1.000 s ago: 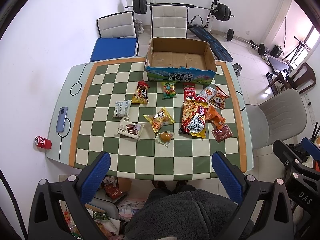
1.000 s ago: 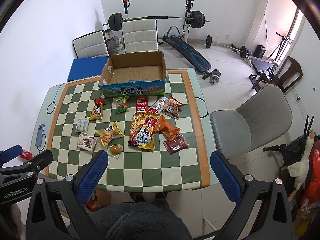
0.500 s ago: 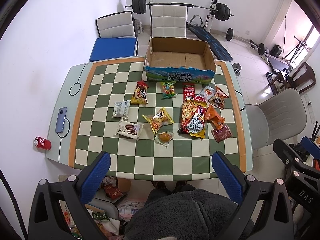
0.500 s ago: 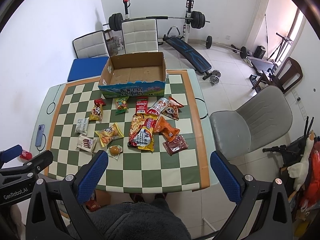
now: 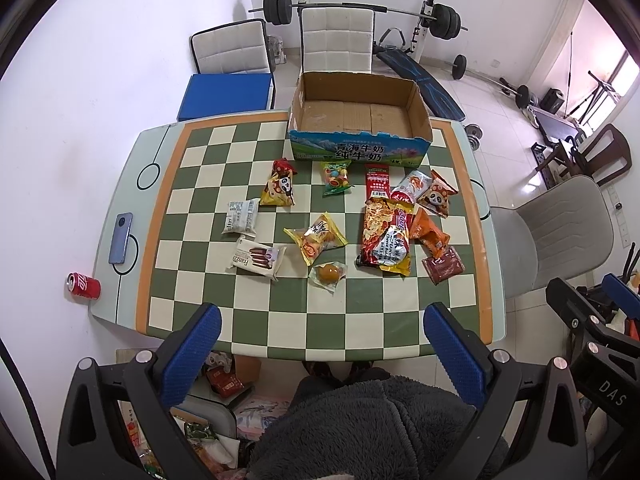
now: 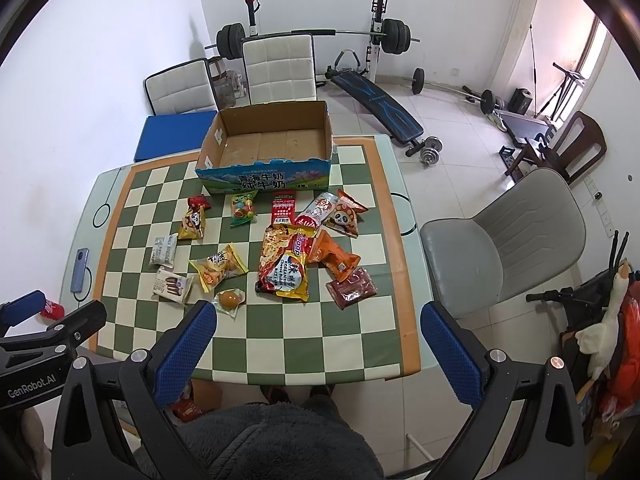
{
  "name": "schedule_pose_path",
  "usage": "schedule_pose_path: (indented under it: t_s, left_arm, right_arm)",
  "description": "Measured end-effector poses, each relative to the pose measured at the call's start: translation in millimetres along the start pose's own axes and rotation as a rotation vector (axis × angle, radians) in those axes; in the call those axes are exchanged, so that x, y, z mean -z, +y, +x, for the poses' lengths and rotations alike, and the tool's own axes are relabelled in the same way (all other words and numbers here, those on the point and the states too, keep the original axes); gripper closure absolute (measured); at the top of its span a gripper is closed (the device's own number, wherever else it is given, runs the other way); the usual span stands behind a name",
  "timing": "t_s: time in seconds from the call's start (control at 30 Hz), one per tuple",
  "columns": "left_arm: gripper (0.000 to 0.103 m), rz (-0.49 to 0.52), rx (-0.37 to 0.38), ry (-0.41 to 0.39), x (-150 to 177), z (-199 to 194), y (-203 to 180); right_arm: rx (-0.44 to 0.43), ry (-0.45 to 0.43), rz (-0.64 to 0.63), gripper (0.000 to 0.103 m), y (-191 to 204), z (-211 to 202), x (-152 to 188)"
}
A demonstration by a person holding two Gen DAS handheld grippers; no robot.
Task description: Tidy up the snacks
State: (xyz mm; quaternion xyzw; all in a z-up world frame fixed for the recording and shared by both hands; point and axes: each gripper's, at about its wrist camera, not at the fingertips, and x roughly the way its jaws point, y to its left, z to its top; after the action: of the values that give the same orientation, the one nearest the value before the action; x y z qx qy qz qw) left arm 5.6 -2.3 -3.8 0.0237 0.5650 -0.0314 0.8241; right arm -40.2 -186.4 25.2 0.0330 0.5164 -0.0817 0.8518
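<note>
An open empty cardboard box (image 5: 360, 114) (image 6: 272, 148) stands at the far side of the green checkered table (image 5: 248, 320) (image 6: 352, 344). Several snack packs lie in front of it: a big red chip bag (image 5: 384, 236) (image 6: 285, 264), an orange bag (image 5: 429, 232), a yellow pack (image 5: 316, 238), a white Franzzi pack (image 5: 256, 258), a panda pack (image 5: 278, 190). My left gripper (image 5: 320, 350) is open and empty, high above the table's near edge. My right gripper (image 6: 318, 350) is open and empty, likewise.
A phone (image 5: 120, 238) lies at the table's left edge. A red can (image 5: 83, 286) is on the floor at left. A grey chair (image 6: 504, 240) stands right of the table; white chairs (image 5: 336, 42) and gym gear behind.
Both views have shifted slightly; the table sits a little higher in frame. No snack has moved and both grippers stay open.
</note>
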Motion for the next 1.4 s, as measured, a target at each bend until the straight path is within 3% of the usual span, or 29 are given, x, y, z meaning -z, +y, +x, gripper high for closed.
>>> schedule_pose_path:
  t_s: [0.17, 0.3, 0.43, 0.63, 0.77, 0.87, 1.0, 1.13, 1.23, 1.27, 1.4]
  left_arm:
    - [0.0, -0.025, -0.024, -0.021, -4, 11, 3]
    - [0.0, -0.1, -0.082, -0.037, -20, 43, 19]
    - [0.0, -0.122, -0.151, -0.026, -38, 90, 35]
    - [0.0, -0.046, -0.21, 0.087, -61, 182, 47]
    - [0.0, 0.087, -0.224, 0.159, -70, 246, 37]
    - [0.0, 0.27, -0.204, 0.213, -78, 295, 15]
    - [0.0, 0.525, -0.195, 0.268, -77, 350, -16]
    - [0.0, 0.664, -0.215, 0.329, -74, 390, -33]
    - [0.001, 0.65, -0.2, 0.401, -76, 415, -37]
    - [0.006, 0.634, -0.195, 0.411, -77, 419, -36]
    - [0.02, 0.414, -0.15, 0.464, -88, 423, -13]
  right_arm:
    - [-0.016, 0.008, 0.018, 0.0, -5, 9, -4]
    - [-0.102, 0.021, 0.053, 0.0, -10, 41, -14]
    - [-0.094, 0.115, 0.041, 0.0, 0, 106, -30]
    - [-0.128, 0.338, 0.036, 0.0, 18, 246, -43]
    - [-0.144, 0.461, 0.046, 0.0, 29, 330, -43]
    - [-0.157, 0.551, 0.047, 0.0, 37, 386, -44]
    - [-0.146, 0.585, 0.041, 0.0, 36, 419, -45]
    - [-0.136, 0.611, 0.056, 0.0, 26, 433, -42]
    - [-0.143, 0.622, 0.057, 0.0, 21, 435, -41]
    - [-0.145, 0.624, 0.056, 0.0, 20, 434, -41]
    - [-0.153, 0.616, 0.033, 0.0, 18, 432, -43]
